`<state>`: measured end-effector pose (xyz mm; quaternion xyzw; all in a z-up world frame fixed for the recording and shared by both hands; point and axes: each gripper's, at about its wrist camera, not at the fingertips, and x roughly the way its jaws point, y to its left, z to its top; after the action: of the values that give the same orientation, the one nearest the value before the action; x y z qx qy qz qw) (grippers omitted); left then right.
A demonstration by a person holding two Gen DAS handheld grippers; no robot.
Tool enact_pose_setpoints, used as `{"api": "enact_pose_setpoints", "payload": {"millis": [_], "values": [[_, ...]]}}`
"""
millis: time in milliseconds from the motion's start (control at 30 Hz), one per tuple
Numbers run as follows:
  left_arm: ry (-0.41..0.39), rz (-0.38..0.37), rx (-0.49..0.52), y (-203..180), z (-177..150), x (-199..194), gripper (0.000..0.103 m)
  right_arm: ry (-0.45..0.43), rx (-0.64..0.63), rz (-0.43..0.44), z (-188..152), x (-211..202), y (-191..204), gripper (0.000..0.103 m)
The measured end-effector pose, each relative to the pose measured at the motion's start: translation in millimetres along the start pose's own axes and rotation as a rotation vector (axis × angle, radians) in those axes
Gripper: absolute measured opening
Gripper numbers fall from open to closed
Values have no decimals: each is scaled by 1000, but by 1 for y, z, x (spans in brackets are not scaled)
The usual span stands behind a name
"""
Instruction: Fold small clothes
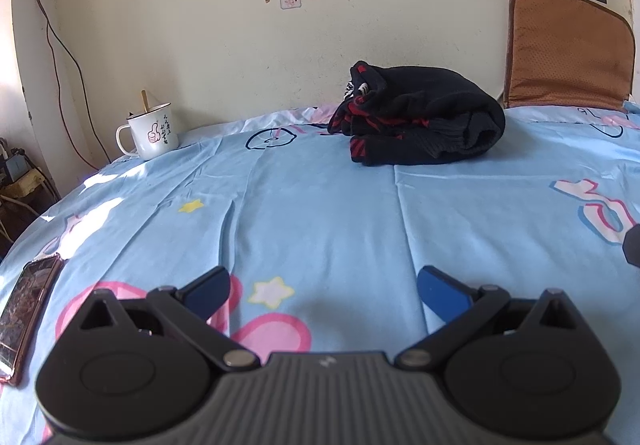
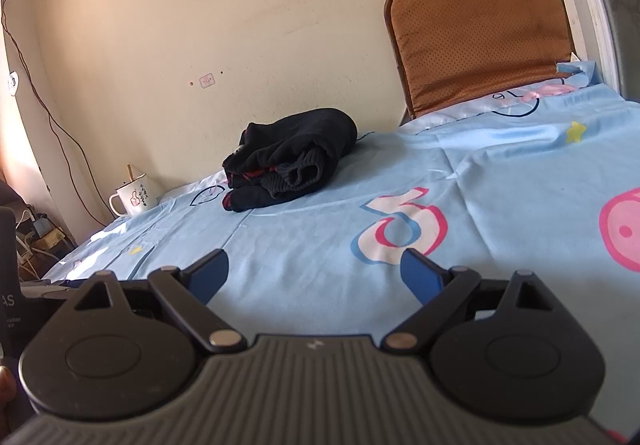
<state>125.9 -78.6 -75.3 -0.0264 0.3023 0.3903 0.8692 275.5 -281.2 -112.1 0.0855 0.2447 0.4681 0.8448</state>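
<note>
A black garment with red pattern [image 1: 418,119] lies bundled on the far side of the blue sheet, near the wall; the right wrist view shows the same garment [image 2: 292,161] left of centre. My left gripper [image 1: 324,285] is open and empty, low over the sheet, well short of the garment. My right gripper [image 2: 314,271] is also open with nothing between its blue fingers [image 2: 420,273], hovering over the sheet short of the garment. A dark part of the right gripper [image 1: 632,249] shows at the right edge of the left wrist view.
The blue cartoon-print sheet [image 1: 320,205] covers the surface. A white enamel mug [image 1: 150,135] stands at the far left by the wall. A phone [image 1: 26,309] lies at the near left edge. A brown cushion [image 2: 480,41] leans against the wall at the far right. Cables and plugs sit off the left edge.
</note>
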Motion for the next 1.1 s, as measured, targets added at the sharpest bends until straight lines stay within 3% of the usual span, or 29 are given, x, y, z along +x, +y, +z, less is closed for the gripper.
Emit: {"api": "enact_pose_setpoints", "payload": {"millis": [300,1100], "values": [[28,34,30,-3,-3,1,103,0,0,0,0,0,0,95],[30,41,37,-3,-3,1,103,1,0,1,0,0,1,95]]}}
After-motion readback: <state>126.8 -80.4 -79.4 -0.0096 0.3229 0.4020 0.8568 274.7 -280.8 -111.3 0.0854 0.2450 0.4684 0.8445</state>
